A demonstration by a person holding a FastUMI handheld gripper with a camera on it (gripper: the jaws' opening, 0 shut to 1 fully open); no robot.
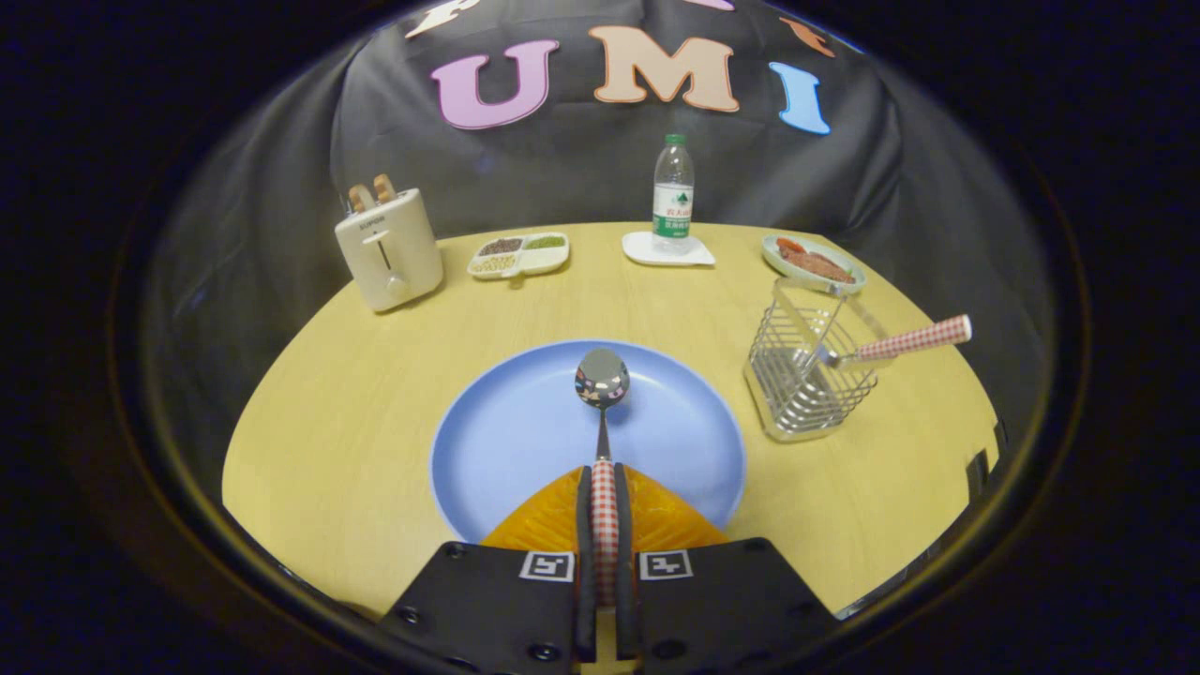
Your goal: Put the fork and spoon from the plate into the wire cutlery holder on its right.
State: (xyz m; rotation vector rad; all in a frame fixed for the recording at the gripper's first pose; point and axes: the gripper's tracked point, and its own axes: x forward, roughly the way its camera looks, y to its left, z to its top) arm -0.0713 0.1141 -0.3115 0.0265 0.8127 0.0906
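Red-and-white checked handle of a metal spoon is sitting between the two fingers of the claw, both fingers pressing on it, the claw narrowed to the handle's width. Spoon bowl is pointing away from the fingers, lying over the middle of a round pale-blue plate; whether the bowl is touching the plate or hanging just above it cannot be told.

Blue plate is resting on a light yellow wooden tabletop, just ahead of the fingers.

Wire cutlery holder, silver and box-shaped, is standing on the tabletop to the right of the plate, apart from it. Fork with a matching red-and-white checked handle is already leaning in the holder, handle sticking out to the right over the rim, metal end down inside.

Cream two-slot toaster with bread slices in its slots is standing at the far left. Divided white tray of dry grains and beans is lying to its right. Clear plastic water bottle with a green cap is standing upright on a small white coaster, far centre. Pale-green dish holding reddish food is sitting at the far right, just beyond the holder.
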